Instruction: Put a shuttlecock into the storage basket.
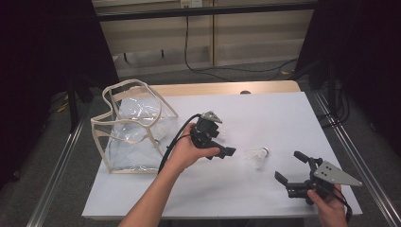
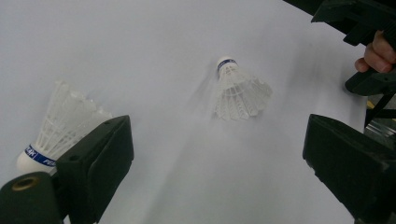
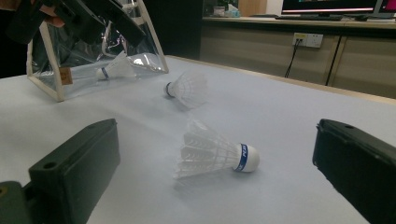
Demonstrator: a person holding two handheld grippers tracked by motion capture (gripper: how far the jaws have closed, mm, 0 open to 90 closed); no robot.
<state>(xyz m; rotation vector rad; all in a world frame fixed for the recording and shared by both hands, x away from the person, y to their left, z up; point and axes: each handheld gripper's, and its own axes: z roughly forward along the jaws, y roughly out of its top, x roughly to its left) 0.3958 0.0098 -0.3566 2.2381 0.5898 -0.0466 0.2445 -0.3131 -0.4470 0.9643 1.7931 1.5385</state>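
White table (image 1: 283,118) carries everything; high view has it whole, wooden strip along the far edge. Clear bag (image 1: 130,127) with cream trim stands at the table's left side, mouth up; the right gripper view sees it from low down at top left (image 3: 60,74) and shows a shuttlecock inside (image 3: 114,69) lying behind the clear wall, hard to make out in the high view. Left gripper (image 1: 220,144) held above mid-table just right of the bag, jaws wide apart and holding nothing; its own view confirms the wide gap. Right gripper (image 1: 291,168) near the front right corner, jaws also spread wide and holding nothing, tilted toward the middle. Loose shuttlecock (image 1: 258,156) lies on its side on the table between the two grippers, touching neither; left gripper view has it ahead between the jaws (image 2: 238,91), cork away from the camera; right gripper view has it close (image 3: 215,156), cork to the right with a blue band. Second loose shuttlecock (image 2: 58,128) lies beside the left jaw in the left gripper view; right gripper view puts it farther back (image 3: 187,88), near the bag.
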